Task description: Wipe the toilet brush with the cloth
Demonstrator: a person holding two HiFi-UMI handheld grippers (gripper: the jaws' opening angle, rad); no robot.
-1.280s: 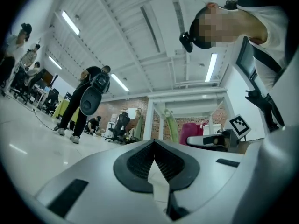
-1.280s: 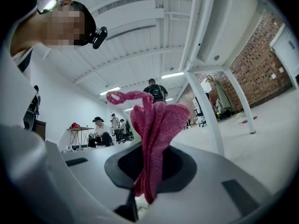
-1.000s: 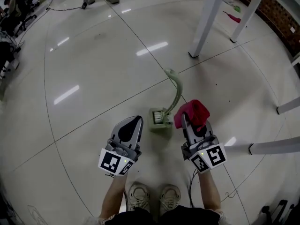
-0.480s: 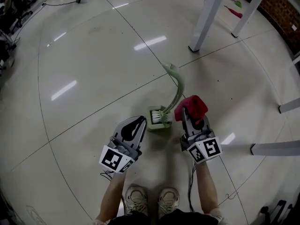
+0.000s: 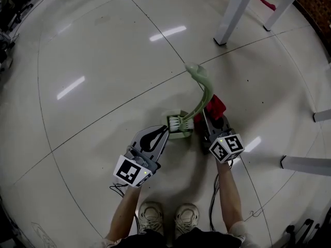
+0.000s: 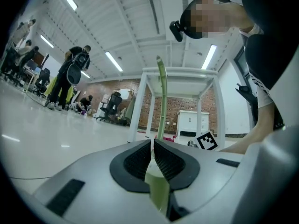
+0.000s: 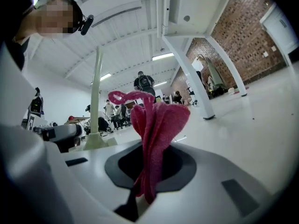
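While both grippers sit low over the glossy floor (image 5: pixel 93 50) in the head view, the brush (image 5: pixel 181 126) stands between them, its green base on the floor and its handle curving up and away. The left gripper (image 5: pixel 164 131) has its tips at the base's left edge. The right gripper (image 5: pixel 211 119) lies just right of the handle, with the red cloth (image 5: pixel 216 105) bunched at its tips, just beside the handle. White table (image 5: pixel 234 14) legs stand further off, and the person's shoes (image 5: pixel 166 216) show at the bottom.

From the left gripper view, the jaws are closed tight on a thin pale green edge of the brush, whose handle rises straight ahead. The right gripper's marker cube shows just beyond.

From the right gripper view, the jaws pinch the cloth, which fans upward in folds. The brush stands to the left, apart from the cloth. People (image 7: pixel 144 85) are visible far behind.
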